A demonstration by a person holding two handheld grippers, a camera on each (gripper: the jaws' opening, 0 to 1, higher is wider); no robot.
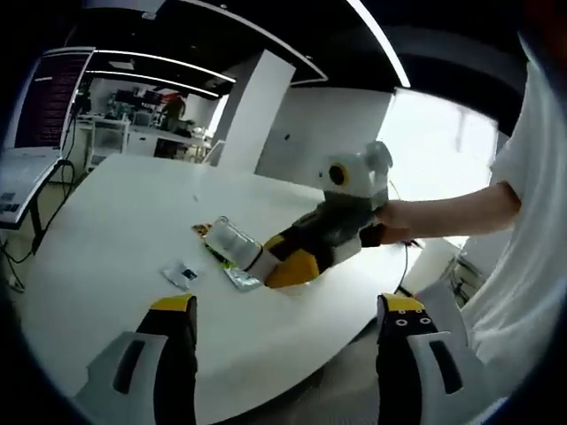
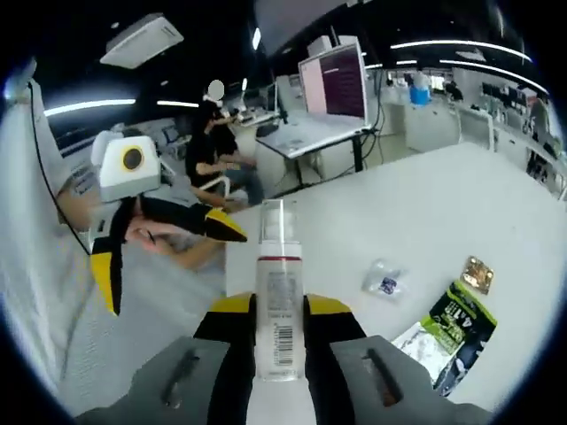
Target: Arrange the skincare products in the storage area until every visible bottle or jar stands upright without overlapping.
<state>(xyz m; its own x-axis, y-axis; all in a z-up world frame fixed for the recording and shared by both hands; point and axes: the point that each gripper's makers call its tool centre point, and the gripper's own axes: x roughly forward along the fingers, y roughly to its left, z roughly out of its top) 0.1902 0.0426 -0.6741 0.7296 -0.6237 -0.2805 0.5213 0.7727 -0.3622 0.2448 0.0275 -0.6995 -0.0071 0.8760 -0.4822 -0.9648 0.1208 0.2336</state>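
My right gripper is clamped on a clear bottle, which rises from between the jaws in the lower middle of the right gripper view, cap toward the top of the frame and barcode facing the lens. I judge I'm holding it by the lower body so the base stays free to meet the table squarely and it can be stood upright.

In the left gripper view the same bottle sits mid-frame at the tip of the right gripper, tilted low over the table, so it is not standing yet.

My left gripper has its jaws spread wide, nothing between them, at the bottom of its view; in the right gripper view it hangs at left of frame, off the table edge. I read that as keeping it clear and ready to steady the bottle if it tips.

A green sachet lies flat at lower right of the right gripper view, with a small gold packet just above it and a small clear packet to its left. They lie close to where I'm working, so I'd pick a bare patch for the base.
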